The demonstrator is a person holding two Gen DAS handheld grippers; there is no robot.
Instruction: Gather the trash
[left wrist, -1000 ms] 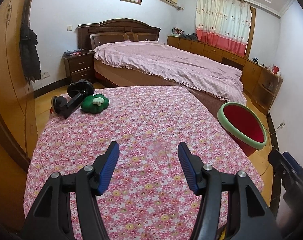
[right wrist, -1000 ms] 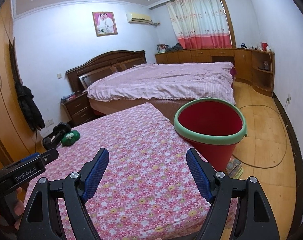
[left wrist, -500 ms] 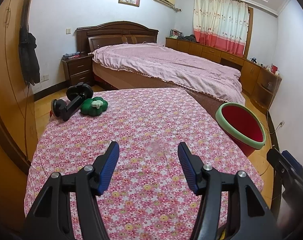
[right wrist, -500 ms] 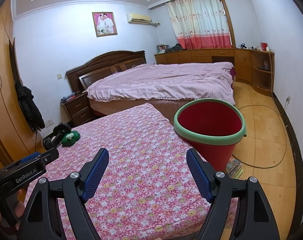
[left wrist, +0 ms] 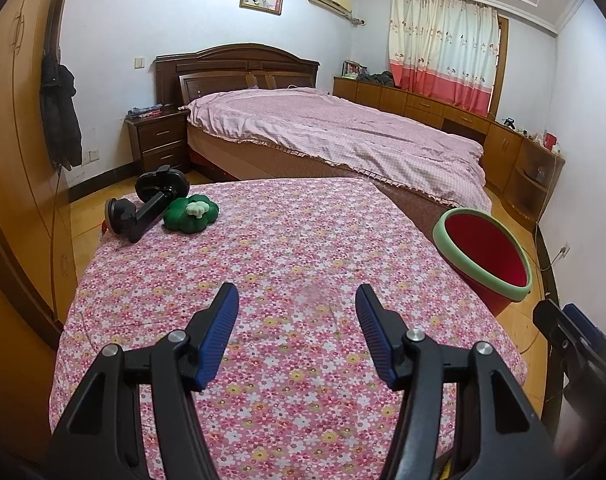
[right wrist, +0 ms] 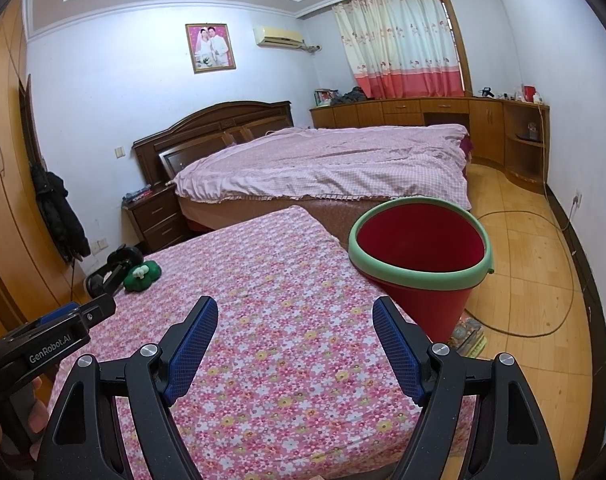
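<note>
A green plush pumpkin-like toy (left wrist: 191,215) and a black phone holder with a suction cup (left wrist: 147,204) lie at the far left corner of the table with a pink flowered cloth (left wrist: 287,248). Both also show in the right wrist view: the toy (right wrist: 142,275) and the holder (right wrist: 111,270). A red bin with a green rim (left wrist: 485,254) stands on the floor at the table's right side, seen too in the right wrist view (right wrist: 419,248). My left gripper (left wrist: 297,334) is open and empty above the near table. My right gripper (right wrist: 295,344) is open and empty near the bin.
A bed with a pink cover (left wrist: 335,132) lies beyond the table. A nightstand (left wrist: 159,144) stands at its left. A wooden wardrobe (left wrist: 11,128) with a dark coat runs along the left. Low cabinets (right wrist: 423,114) line the far wall. A cable (right wrist: 543,280) loops on the wooden floor.
The left wrist view has drawn back and tilted up a little, so the toy, holder and bin sit slightly farther off. The right wrist view is almost unchanged. Both grippers stay open.
</note>
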